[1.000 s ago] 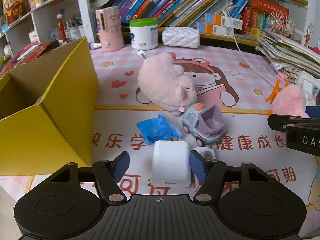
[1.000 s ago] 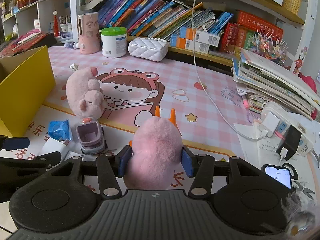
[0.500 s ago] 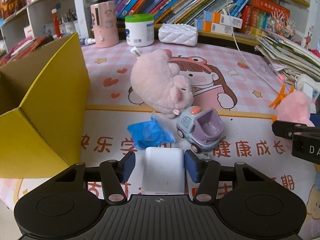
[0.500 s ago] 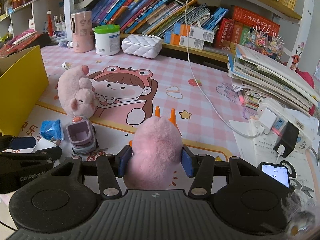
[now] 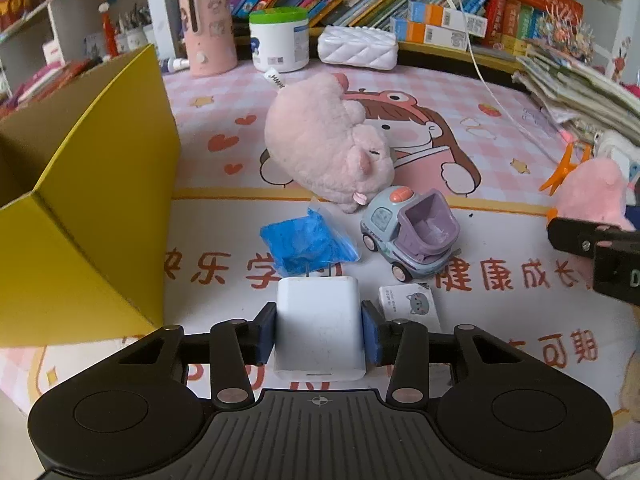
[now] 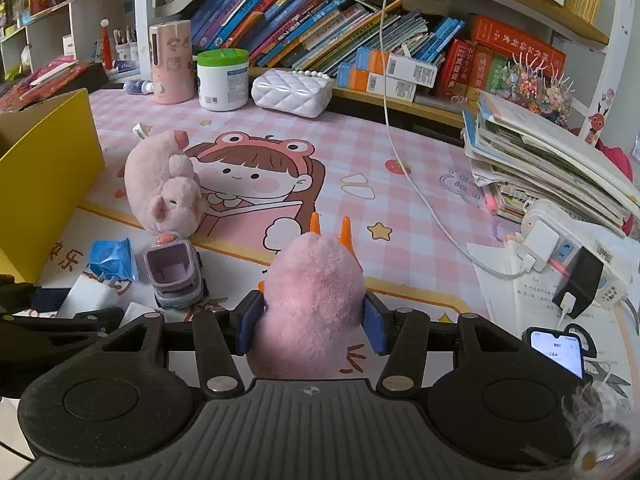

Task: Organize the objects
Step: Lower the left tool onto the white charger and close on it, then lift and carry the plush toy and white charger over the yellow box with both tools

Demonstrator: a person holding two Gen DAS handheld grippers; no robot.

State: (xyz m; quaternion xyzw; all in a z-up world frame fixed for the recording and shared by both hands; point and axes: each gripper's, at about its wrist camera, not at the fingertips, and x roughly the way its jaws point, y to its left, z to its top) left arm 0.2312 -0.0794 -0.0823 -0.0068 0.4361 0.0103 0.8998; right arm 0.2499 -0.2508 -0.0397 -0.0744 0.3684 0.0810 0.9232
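Your left gripper (image 5: 319,330) has just closed on the white charger (image 5: 319,326); your right gripper (image 6: 311,322) clamps the pink plush (image 6: 310,300). Pig plush (image 5: 326,160), toy truck (image 5: 414,236) and blue bag (image 5: 306,246) lie outside the yellow box (image 5: 92,216).

A bookshelf (image 6: 320,40) crammed with leaning books backs the desk — its pink cartoon mat (image 6: 400,208) evenly lit.

white charger (image 5: 319,330): prongs forward, gripped | pink plush (image 6: 312,300): gripped, upright
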